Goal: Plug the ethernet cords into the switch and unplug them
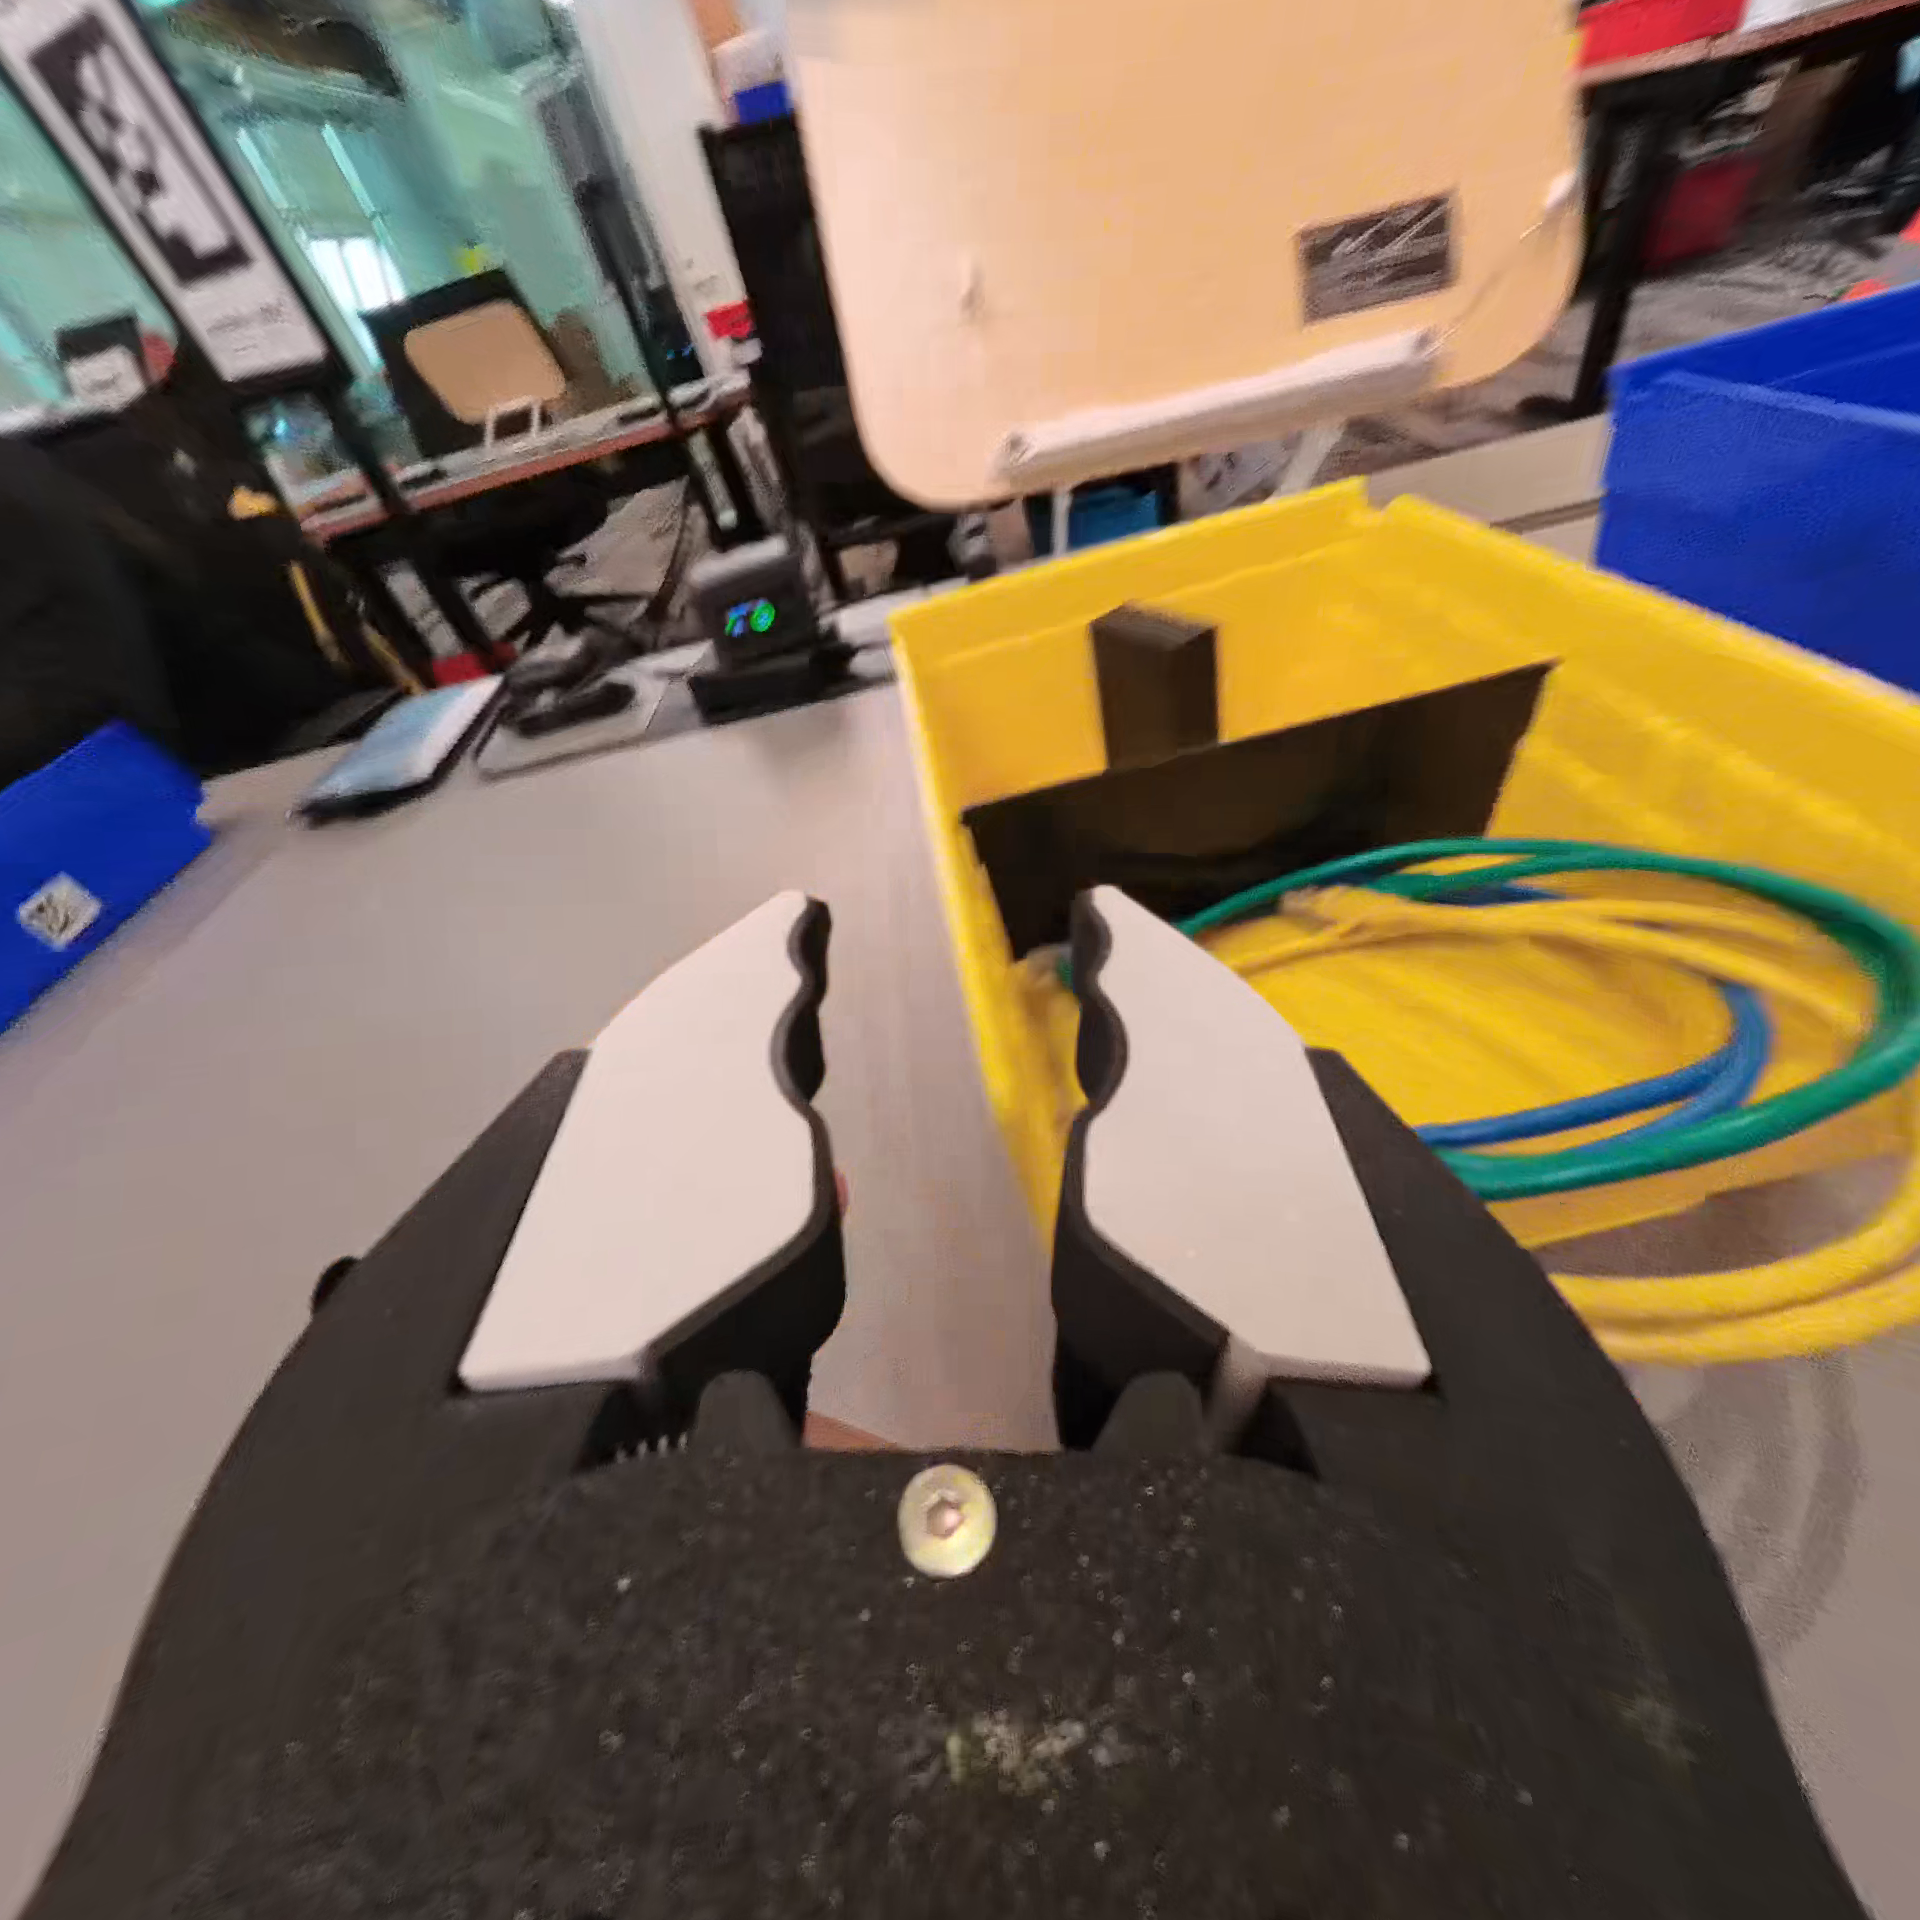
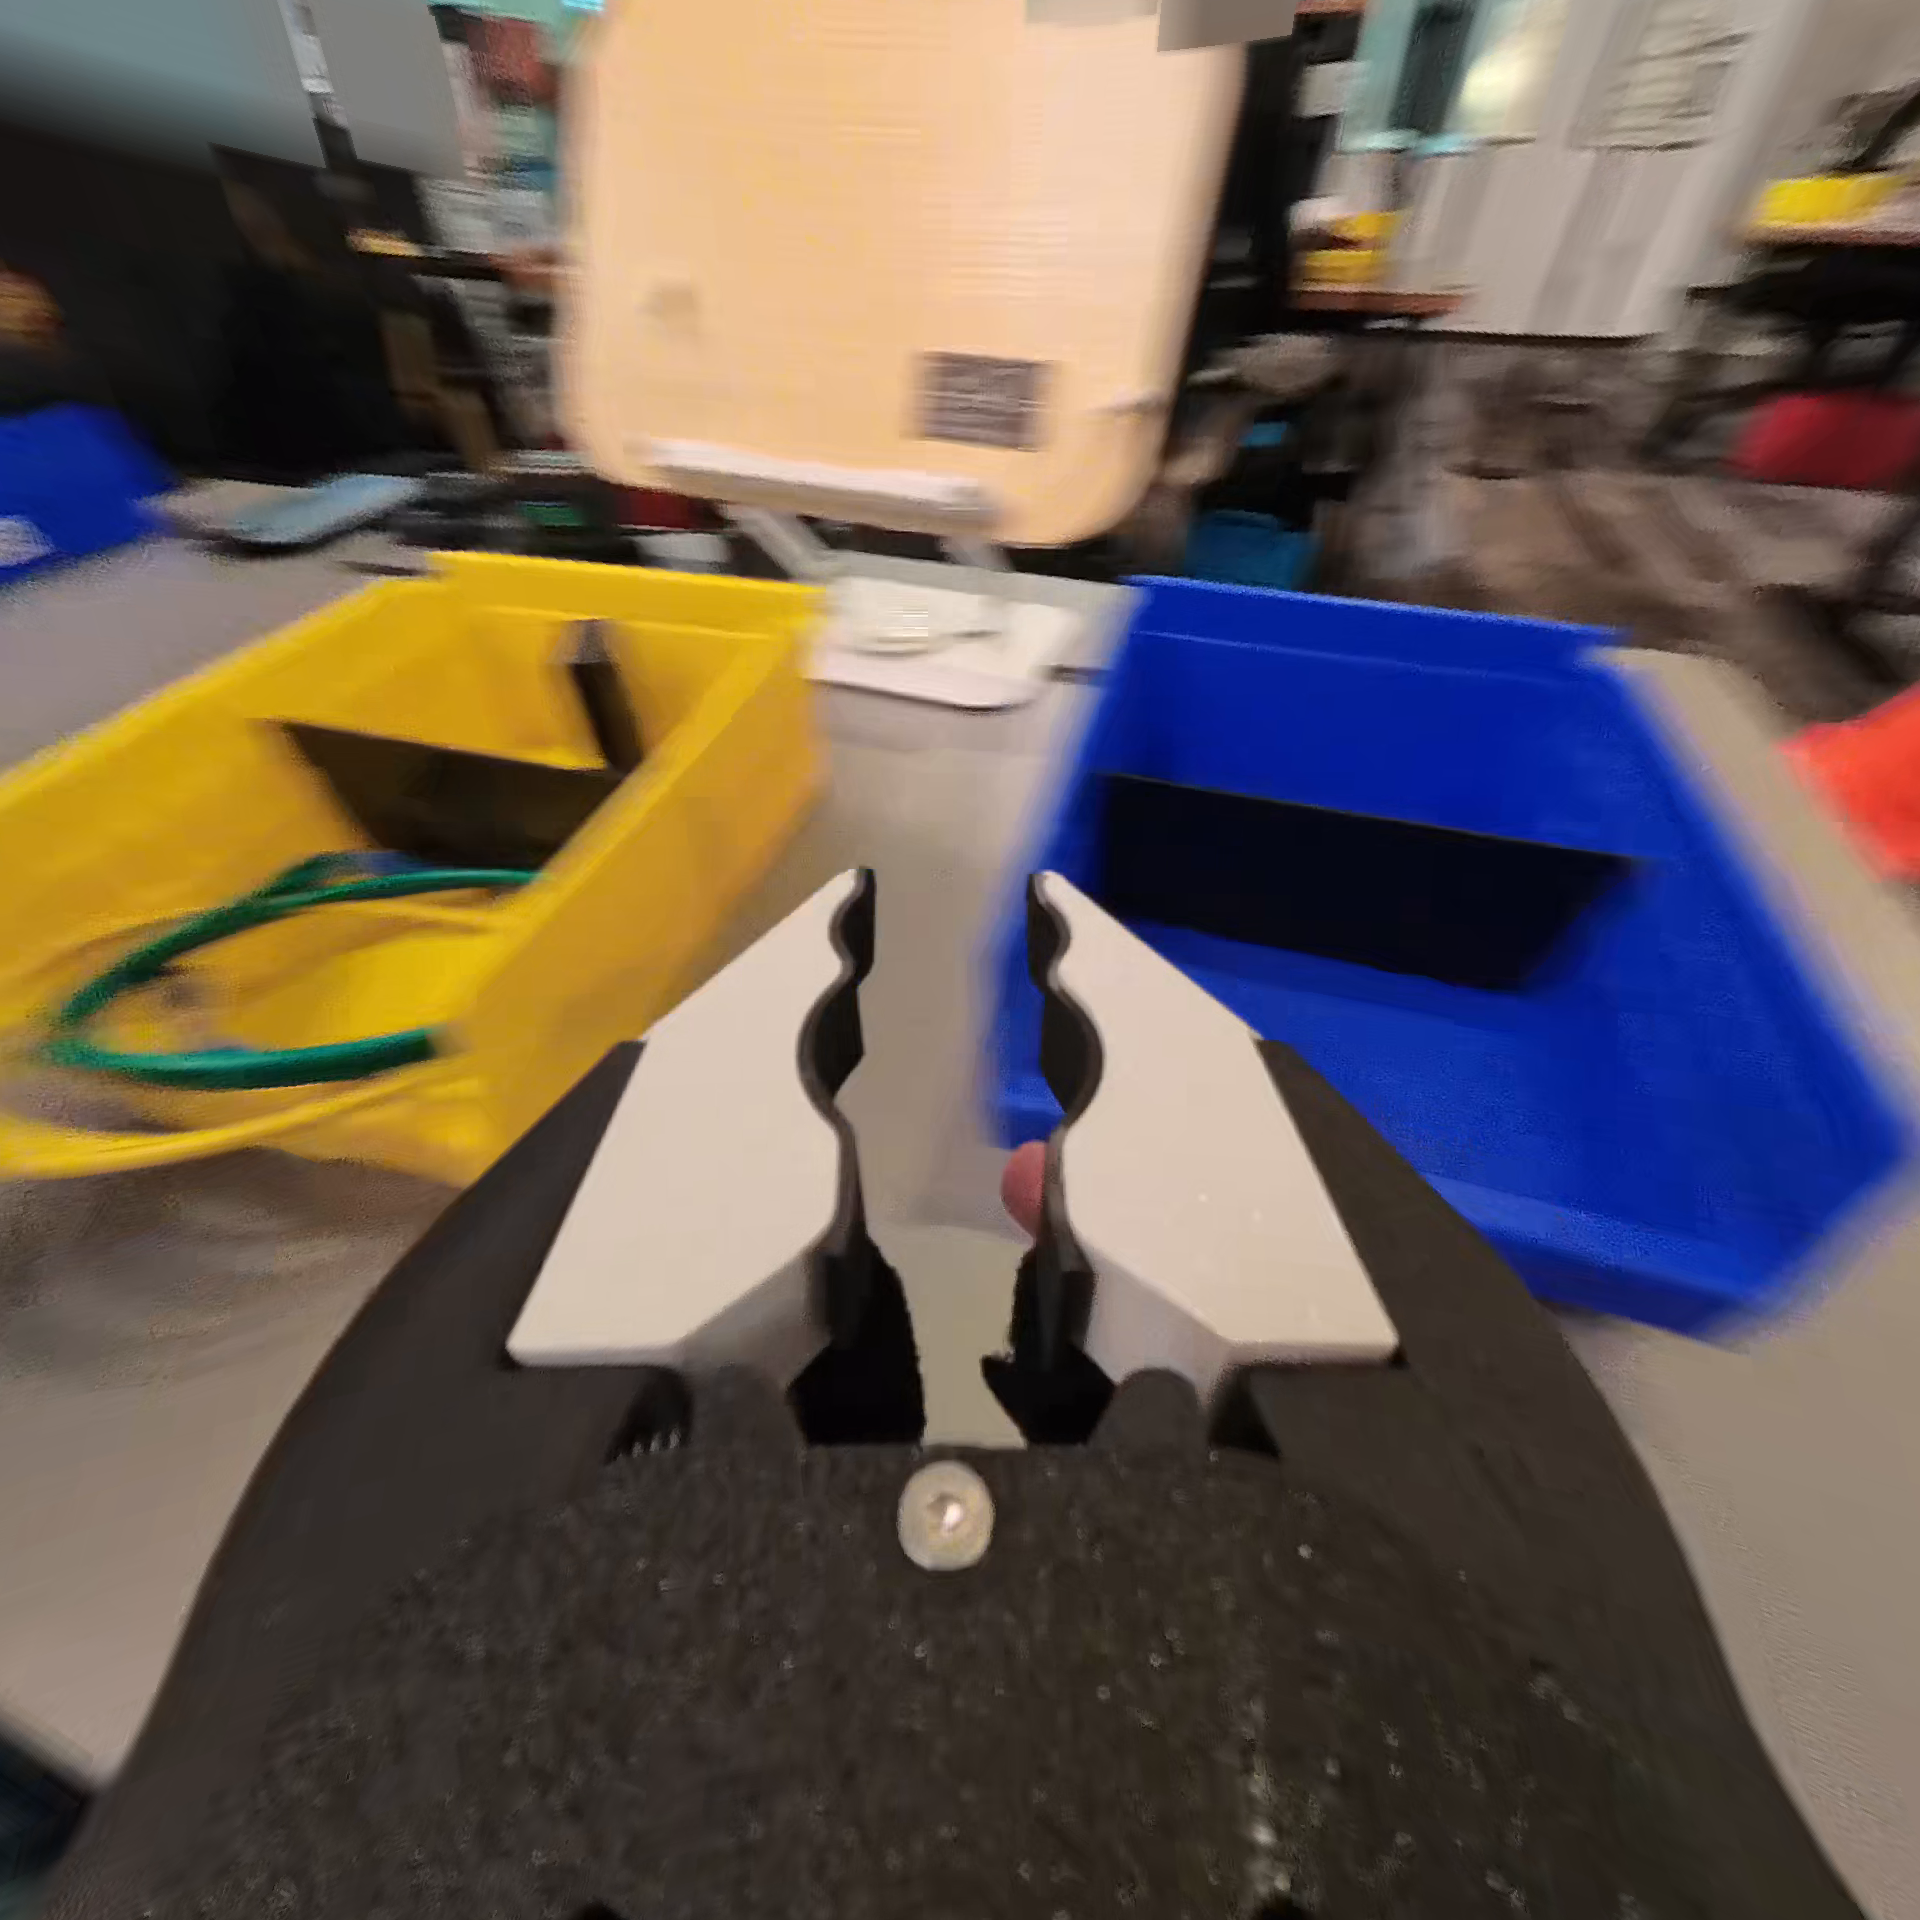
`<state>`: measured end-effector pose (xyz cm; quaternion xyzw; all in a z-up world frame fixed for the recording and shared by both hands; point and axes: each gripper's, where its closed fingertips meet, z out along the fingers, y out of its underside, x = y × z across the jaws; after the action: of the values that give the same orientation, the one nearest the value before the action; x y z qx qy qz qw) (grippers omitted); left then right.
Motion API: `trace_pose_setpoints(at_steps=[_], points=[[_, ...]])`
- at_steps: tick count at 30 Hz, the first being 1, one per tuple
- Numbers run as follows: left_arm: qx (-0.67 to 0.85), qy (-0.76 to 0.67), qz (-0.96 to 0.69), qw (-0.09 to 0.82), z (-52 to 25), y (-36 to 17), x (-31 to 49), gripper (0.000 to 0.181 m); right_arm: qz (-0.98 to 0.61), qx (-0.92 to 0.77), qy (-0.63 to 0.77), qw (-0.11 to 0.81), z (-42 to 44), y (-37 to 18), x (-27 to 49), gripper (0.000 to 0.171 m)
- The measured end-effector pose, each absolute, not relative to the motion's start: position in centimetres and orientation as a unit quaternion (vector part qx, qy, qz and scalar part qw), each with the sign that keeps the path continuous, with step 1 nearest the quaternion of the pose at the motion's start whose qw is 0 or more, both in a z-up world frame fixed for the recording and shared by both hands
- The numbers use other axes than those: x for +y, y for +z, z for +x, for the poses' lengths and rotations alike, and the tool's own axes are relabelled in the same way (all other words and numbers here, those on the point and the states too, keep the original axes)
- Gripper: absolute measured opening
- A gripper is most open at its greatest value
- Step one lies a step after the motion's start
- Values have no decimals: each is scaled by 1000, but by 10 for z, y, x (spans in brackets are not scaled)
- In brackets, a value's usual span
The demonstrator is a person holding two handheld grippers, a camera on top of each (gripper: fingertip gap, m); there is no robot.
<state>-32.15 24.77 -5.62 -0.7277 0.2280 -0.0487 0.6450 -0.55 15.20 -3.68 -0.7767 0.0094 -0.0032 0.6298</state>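
Note:
A yellow bin [image 1: 1351, 582] stands on the grey table and holds coiled ethernet cords: a green cord [image 1: 1621, 1153], a blue cord [image 1: 1725, 1060] and yellow cords [image 1: 1507, 997], some spilling over its front. A black divider [image 1: 1247, 800] crosses the bin. The same bin [image 2: 623, 831] with the green cord [image 2: 249, 1065] shows at the left of the blurred right wrist view. My left gripper [image 1: 951, 914] is open and empty, just left of the bin's near corner. My right gripper [image 2: 951, 888] is open and empty, above the gap between the two bins. No switch is in view.
A blue bin [image 2: 1558, 1122] with a black divider stands right of the yellow one, and shows in the left wrist view [image 1: 1766, 468]. Another blue bin [image 1: 83, 852] sits at the far left. A tan board [image 1: 1195, 208] on a white stand rises behind the bins. Desks and clutter lie beyond.

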Motion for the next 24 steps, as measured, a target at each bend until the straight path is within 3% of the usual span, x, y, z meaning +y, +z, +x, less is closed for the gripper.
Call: trace_pose_setpoints(at_steps=[3, 7, 10, 12, 15, 24], points=[[196, -111, -760, 610, -332, -76, 254, 51, -789, -45, 114, 602, -108, -66, 179, 48], [216, -157, -788, 555, -319, -106, 257, 53, -822, -5, 86, 563, -139, -120, 216, 51], [231, -115, -807, 532, -317, -130, 263, 31, -814, 17, 40, 579, -131, -128, 227, 44], [244, -103, -806, 529, -313, -134, 269, 20, -816, 40, 23, 577, -124, -132, 230, 19], [218, -99, -814, 529, -312, -135, 276, 4, -820, 45, -23, 569, -123, -132, 235, 7], [196, -76, -813, 543, -366, -123, 309, 2, -798, 121, -77, 586, -176, -128, 249, 3]])
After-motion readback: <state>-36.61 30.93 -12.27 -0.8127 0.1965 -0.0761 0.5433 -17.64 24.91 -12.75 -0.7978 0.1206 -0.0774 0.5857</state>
